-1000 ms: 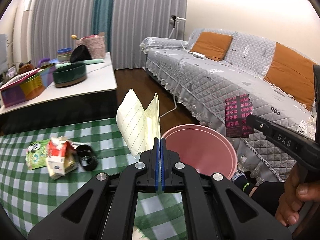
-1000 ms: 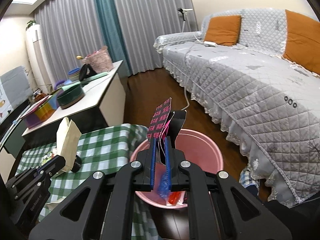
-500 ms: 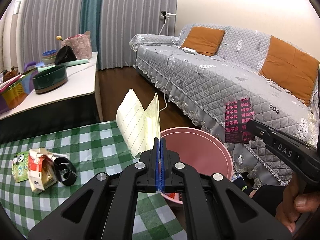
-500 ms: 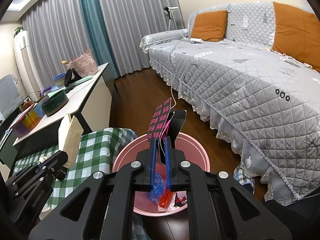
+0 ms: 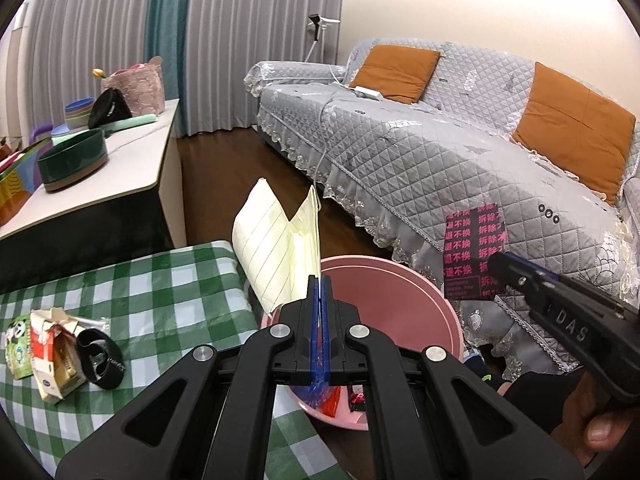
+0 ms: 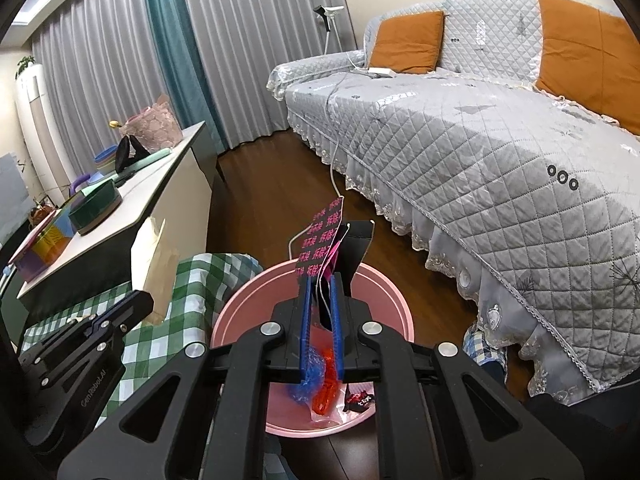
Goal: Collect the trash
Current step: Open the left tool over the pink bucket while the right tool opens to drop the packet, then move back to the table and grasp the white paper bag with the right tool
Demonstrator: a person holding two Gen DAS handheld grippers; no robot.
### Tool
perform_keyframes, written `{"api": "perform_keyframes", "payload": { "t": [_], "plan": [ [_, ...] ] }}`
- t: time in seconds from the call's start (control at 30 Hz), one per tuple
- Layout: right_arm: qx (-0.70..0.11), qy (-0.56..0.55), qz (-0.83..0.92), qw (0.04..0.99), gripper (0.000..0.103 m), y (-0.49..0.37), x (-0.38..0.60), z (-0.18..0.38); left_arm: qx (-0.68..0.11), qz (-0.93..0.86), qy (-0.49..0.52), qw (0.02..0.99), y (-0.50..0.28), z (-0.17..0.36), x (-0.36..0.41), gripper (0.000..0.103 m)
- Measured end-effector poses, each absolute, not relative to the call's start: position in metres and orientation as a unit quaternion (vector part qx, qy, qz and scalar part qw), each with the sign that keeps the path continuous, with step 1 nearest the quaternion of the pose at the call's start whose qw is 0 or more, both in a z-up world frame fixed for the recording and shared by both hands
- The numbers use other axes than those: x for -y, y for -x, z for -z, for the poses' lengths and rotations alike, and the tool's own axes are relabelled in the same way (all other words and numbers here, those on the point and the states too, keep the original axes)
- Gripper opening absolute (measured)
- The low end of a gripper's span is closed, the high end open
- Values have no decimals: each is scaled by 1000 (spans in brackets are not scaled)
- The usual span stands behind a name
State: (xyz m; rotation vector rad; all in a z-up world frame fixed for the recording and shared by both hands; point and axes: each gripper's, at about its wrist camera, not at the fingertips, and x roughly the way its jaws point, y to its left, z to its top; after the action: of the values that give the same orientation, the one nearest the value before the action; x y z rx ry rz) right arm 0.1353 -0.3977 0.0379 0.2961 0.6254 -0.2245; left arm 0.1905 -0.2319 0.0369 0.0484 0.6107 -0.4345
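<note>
Both grippers sit over the pink plastic bin (image 5: 416,312), each holding trash. Left gripper (image 5: 319,292) has its jaws clenched on a folded cream lined paper sheet (image 5: 276,248), which stands upright above the bin's near-left rim. Right gripper (image 6: 321,294) has its jaws closed around a black tag with pink characters (image 6: 320,236), string trailing down between the pads; tag is above the bin opening. In the left wrist view the same tag shows at right, held up in front of the sofa. Bin bottom already holds a blue wrapper (image 6: 310,376), an orange-red wrapper (image 6: 326,396) and a small dark packet (image 6: 360,398). Bin stands on the wood floor just beside the green checked tablecloth (image 5: 152,292). Left on the cloth: crushed milk carton (image 5: 54,352), green panda packet (image 5: 18,344), black tape roll (image 5: 100,354), all close together. Grey quilted sofa (image 5: 440,140) lies beyond.
</note>
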Motion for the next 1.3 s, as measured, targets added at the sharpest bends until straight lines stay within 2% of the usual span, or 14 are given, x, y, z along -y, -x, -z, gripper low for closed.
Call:
{"api": "perform_keyframes", "payload": {
  "t": [0.03, 0.1, 0.17, 0.27, 0.83, 1.3],
  "plan": [
    [-308, -145, 113, 933, 15, -136, 399, -37, -300, 217, -25, 929, -192, -37, 234, 1],
    [-316, -148, 120, 929, 26, -138, 401, -33, -302, 221, -26, 927, -194, -37, 236, 6],
    [-320, -150, 127, 927, 29, -138, 402, -31, -299, 219, -25, 928, -194, -37, 236, 13],
    [-319, -153, 131, 926, 34, -137, 403, -30, -297, 216, -20, 930, -194, -39, 234, 13],
    [-301, -160, 114, 933, 34, -128, 387, -50, -286, 188, -17, 940, -170, -62, 204, 13],
    [-287, -140, 66, 945, 34, -112, 343, -73, -269, 137, -2, 953, -139, -91, 135, 13]
  ]
}}
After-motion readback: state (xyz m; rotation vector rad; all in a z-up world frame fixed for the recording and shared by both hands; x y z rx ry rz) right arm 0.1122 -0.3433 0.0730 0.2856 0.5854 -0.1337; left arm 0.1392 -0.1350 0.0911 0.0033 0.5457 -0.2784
